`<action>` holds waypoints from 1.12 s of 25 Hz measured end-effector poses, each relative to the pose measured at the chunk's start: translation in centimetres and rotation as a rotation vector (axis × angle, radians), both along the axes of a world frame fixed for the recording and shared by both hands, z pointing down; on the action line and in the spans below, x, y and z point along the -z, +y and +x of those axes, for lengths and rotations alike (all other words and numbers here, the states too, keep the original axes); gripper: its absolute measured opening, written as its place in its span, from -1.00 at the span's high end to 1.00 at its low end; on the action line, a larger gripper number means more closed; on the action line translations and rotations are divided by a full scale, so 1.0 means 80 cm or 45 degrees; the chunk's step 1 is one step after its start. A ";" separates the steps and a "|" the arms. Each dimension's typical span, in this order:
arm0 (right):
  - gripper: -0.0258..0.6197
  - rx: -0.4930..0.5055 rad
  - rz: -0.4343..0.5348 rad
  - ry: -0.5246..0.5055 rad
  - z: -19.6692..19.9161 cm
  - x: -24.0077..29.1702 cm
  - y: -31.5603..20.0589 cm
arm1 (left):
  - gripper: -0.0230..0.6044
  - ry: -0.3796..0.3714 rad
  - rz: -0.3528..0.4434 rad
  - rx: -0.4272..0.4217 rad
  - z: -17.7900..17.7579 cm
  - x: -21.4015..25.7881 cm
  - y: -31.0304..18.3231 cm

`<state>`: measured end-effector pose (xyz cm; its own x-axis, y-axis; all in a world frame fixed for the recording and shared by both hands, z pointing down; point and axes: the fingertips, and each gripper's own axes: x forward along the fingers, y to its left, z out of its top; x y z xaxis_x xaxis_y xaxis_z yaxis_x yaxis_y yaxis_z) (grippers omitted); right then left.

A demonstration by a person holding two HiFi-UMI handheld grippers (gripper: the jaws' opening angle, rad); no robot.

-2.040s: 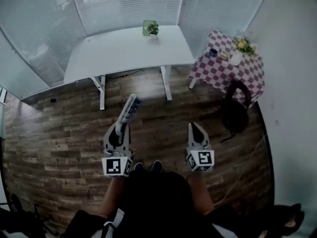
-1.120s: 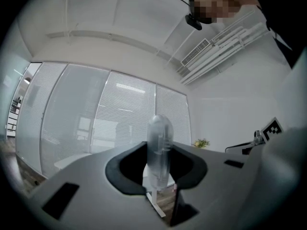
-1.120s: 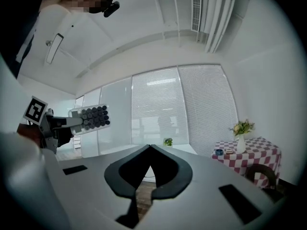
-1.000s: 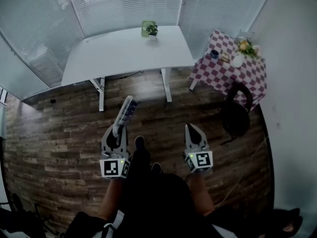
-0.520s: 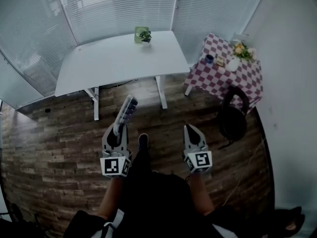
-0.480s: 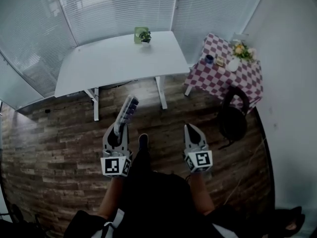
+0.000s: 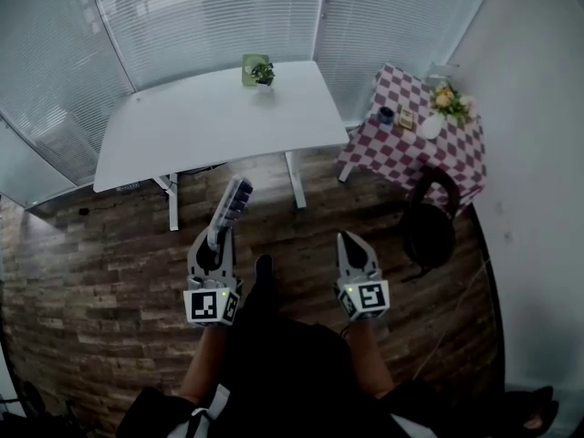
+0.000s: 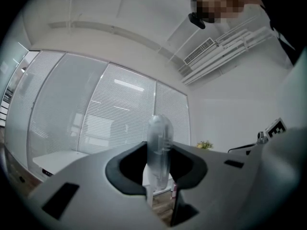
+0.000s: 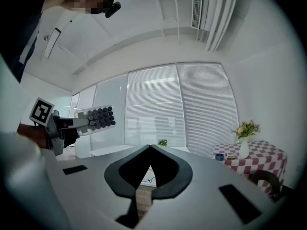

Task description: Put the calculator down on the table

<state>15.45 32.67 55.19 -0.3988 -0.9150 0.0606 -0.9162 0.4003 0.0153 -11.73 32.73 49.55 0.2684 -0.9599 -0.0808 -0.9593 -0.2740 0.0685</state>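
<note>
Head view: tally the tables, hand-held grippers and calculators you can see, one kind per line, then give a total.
Tables: 2 (white table, checked table)
Hand-held grippers: 2 (left hand-held gripper, right hand-held gripper)
Calculators: 1 (calculator, held in the left one)
Total: 5

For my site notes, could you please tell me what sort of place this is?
Probably an office-like room: a white desk, slatted window blinds and a checked-cloth side table.
</note>
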 end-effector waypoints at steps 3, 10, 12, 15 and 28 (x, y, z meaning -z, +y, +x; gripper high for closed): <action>0.90 -0.009 -0.014 0.002 0.004 0.001 -0.026 | 0.60 -0.003 -0.010 -0.011 0.004 0.002 -0.027; 0.90 0.008 -0.027 0.010 0.002 0.008 -0.082 | 0.60 -0.008 -0.040 0.000 0.003 0.000 -0.079; 0.90 0.007 -0.020 0.004 -0.001 0.015 -0.099 | 0.60 -0.010 -0.041 0.004 -0.002 0.003 -0.096; 0.90 0.009 -0.035 -0.001 -0.010 0.019 -0.124 | 0.60 -0.009 -0.046 0.010 -0.013 0.005 -0.123; 0.90 -0.014 -0.036 0.022 -0.041 0.035 -0.241 | 0.60 0.004 -0.061 -0.022 -0.045 0.007 -0.250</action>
